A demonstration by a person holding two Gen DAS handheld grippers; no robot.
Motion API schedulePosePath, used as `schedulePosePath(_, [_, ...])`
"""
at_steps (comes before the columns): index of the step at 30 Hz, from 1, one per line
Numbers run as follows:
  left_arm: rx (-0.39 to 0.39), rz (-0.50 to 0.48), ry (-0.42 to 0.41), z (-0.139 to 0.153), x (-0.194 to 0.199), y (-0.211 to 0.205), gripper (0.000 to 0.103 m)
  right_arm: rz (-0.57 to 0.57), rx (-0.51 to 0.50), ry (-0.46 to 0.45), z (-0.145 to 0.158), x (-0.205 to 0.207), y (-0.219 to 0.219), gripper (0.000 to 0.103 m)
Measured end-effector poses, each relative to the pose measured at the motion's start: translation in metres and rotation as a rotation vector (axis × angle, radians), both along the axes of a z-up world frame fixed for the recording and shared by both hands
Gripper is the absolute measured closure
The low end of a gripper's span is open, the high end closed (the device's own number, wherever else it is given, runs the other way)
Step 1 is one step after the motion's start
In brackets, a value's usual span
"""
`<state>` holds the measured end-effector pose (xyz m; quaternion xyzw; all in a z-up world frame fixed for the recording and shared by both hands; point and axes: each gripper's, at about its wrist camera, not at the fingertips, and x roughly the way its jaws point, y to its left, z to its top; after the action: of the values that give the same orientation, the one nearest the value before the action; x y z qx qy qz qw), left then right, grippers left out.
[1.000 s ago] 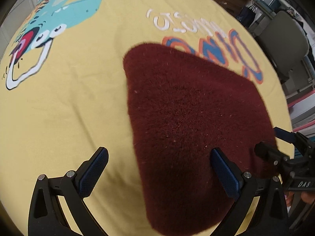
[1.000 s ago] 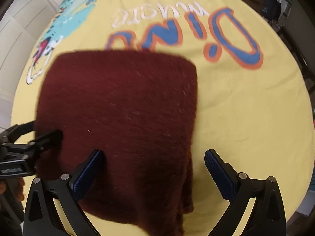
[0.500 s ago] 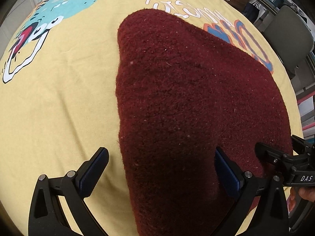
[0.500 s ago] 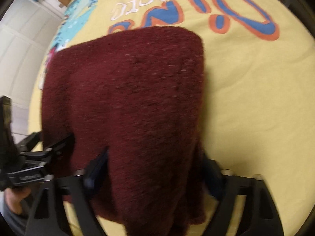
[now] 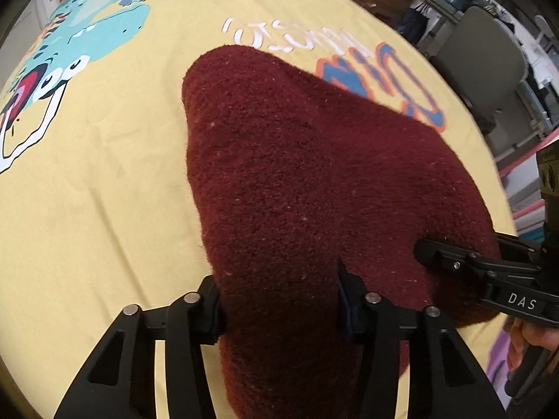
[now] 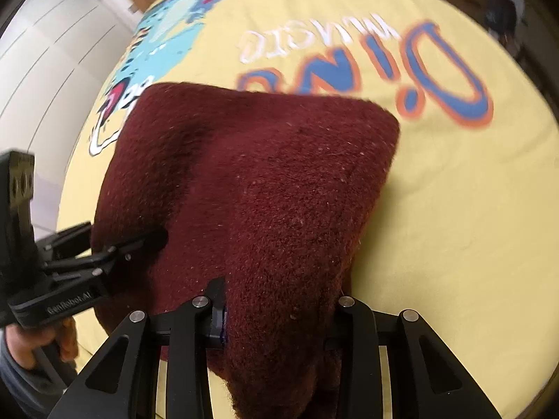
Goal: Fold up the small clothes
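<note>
A dark red fuzzy garment (image 5: 314,181) lies on a yellow dinosaur-print sheet (image 5: 87,174), its near edge lifted. My left gripper (image 5: 279,307) is shut on the garment's near left edge. My right gripper (image 6: 279,317) is shut on the garment (image 6: 265,192) at its near right edge. Each gripper shows in the other's view: the right one (image 5: 464,262) at the right, the left one (image 6: 115,248) at the left. The pads are hidden in the cloth.
The sheet (image 6: 454,227) covers the whole work surface, with "Dino" lettering (image 6: 419,70) at the far side. A grey chair (image 5: 489,66) and shelves stand beyond the right edge. White cabinet doors (image 6: 45,52) stand at the left.
Both grippers moved onto the garment's near edge and closed on it. The near edge has risen off the sheet.
</note>
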<state>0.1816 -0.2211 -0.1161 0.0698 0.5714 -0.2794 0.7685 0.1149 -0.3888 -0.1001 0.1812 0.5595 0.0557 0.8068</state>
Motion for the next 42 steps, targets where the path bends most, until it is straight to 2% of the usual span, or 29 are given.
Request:
schedulePosePath(5, [-0.099, 0.0, 0.0, 0.033, 0.002, 0.019, 0.063, 0.017, 0.007, -0.068, 0.037, 0.002, 0.019, 0.069])
schedulePosePath(9, [-0.146, 0.014, -0.046, 0.069, 0.004, 0.05, 0.063, 0.05, 0.007, -0.122, 0.059, 0.008, 0.046, 0.069])
schedulePosePath(12, [-0.144, 0.021, -0.082, 0.086, 0.007, 0.074, 0.063, 0.077, 0.022, -0.134, 0.064, 0.021, 0.078, 0.069])
schedulePosePath(14, [-0.138, 0.03, -0.101, 0.092, 0.007, 0.09, 0.063, 0.092, 0.031, -0.123, 0.056, 0.027, 0.092, 0.069])
schedulePosePath(18, [-0.117, 0.069, -0.09, 0.075, 0.005, 0.123, 0.063, 0.128, 0.002, -0.068, 0.025, 0.034, 0.128, 0.068])
schedulePosePath(21, [-0.087, 0.096, -0.046, 0.045, 0.005, 0.14, 0.062, 0.147, -0.032, -0.008, -0.004, 0.039, 0.146, 0.067])
schedulePosePath(24, [-0.066, 0.135, 0.016, 0.012, 0.004, 0.157, 0.061, 0.145, -0.036, 0.007, -0.016, 0.042, 0.151, 0.063])
schedulePosePath(27, [-0.059, 0.146, 0.006, 0.004, 0.001, 0.163, 0.055, 0.148, -0.044, 0.008, -0.018, 0.045, 0.149, 0.056])
schedulePosePath(31, [-0.039, 0.166, 0.004, 0.008, 0.003, 0.16, 0.046, 0.124, -0.043, 0.005, -0.008, 0.043, 0.145, 0.049])
schedulePosePath(32, [-0.031, 0.17, 0.009, 0.01, 0.004, 0.16, 0.044, 0.121, -0.051, 0.003, -0.005, 0.041, 0.146, 0.045])
schedulePosePath(33, [-0.025, 0.175, 0.021, 0.012, 0.005, 0.159, 0.044, 0.116, -0.07, -0.002, -0.001, 0.036, 0.144, 0.036])
schedulePosePath(35, [-0.007, 0.187, 0.033, 0.016, 0.008, 0.155, 0.04, 0.099, -0.141, -0.03, 0.007, 0.032, 0.141, 0.024])
schedulePosePath(38, [0.039, 0.202, -0.018, 0.028, 0.003, 0.163, 0.032, 0.09, -0.175, -0.067, 0.018, 0.027, 0.135, 0.023])
schedulePosePath(39, [0.048, 0.204, -0.037, 0.032, 0.003, 0.163, 0.028, 0.091, -0.174, -0.076, 0.02, 0.025, 0.134, 0.022])
schedulePosePath(41, [0.04, 0.205, -0.043, 0.039, -0.002, 0.166, 0.001, 0.093, -0.177, -0.083, 0.022, 0.02, 0.132, 0.02])
schedulePosePath(42, [0.033, 0.202, -0.043, 0.042, -0.004, 0.167, 0.001, 0.096, -0.177, -0.084, 0.022, 0.015, 0.129, 0.019])
